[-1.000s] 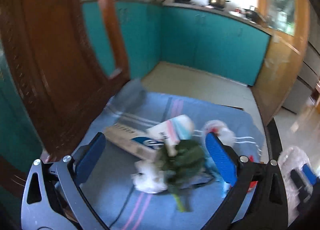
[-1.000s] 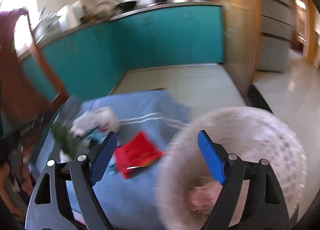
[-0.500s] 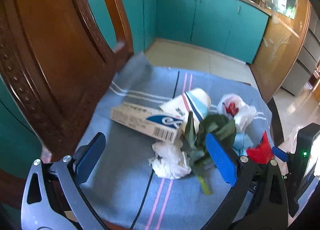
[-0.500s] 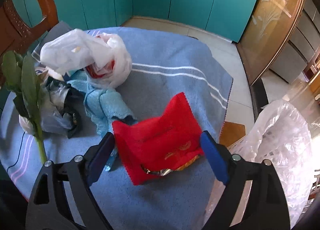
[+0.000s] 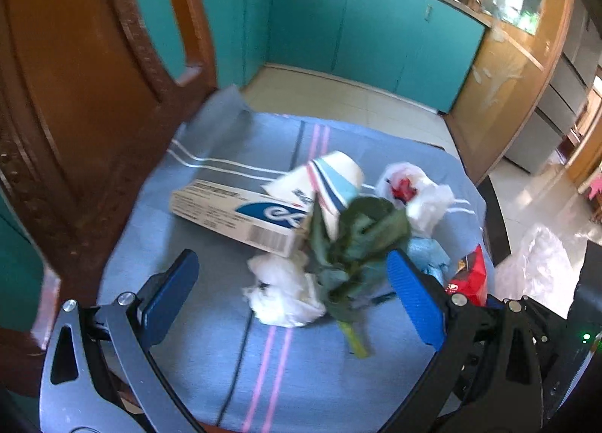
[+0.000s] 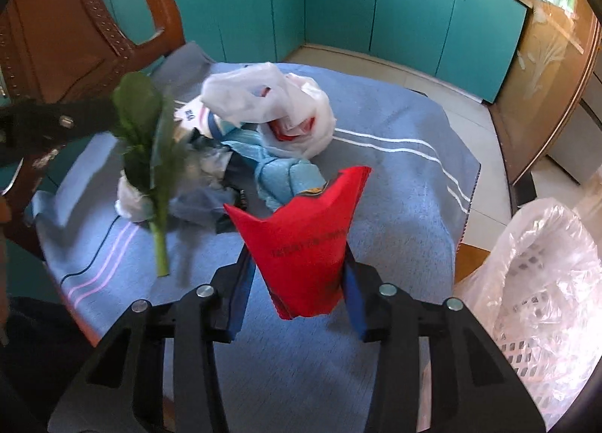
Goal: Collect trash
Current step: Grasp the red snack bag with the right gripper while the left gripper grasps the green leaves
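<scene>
A: What lies at the left of the blue cloth (image 5: 210,350) on the table?
B: A long carton (image 5: 240,213), then a crumpled white tissue (image 5: 282,295) with a green leaf (image 5: 357,241) over it. The left claw (image 5: 293,301) hangs above them, its pads wide apart and touching nothing.
A: And in the middle?
B: A paper cup (image 5: 331,181), a white plastic bag (image 6: 271,109) and a light blue rag (image 6: 282,173), all bunched together.
A: Further right?
B: The right claw (image 6: 297,278) is closing on a red packet (image 6: 304,245), which stands tilted up between its pads. A white basket (image 6: 541,305) lined with clear plastic sits beside the table.
</scene>
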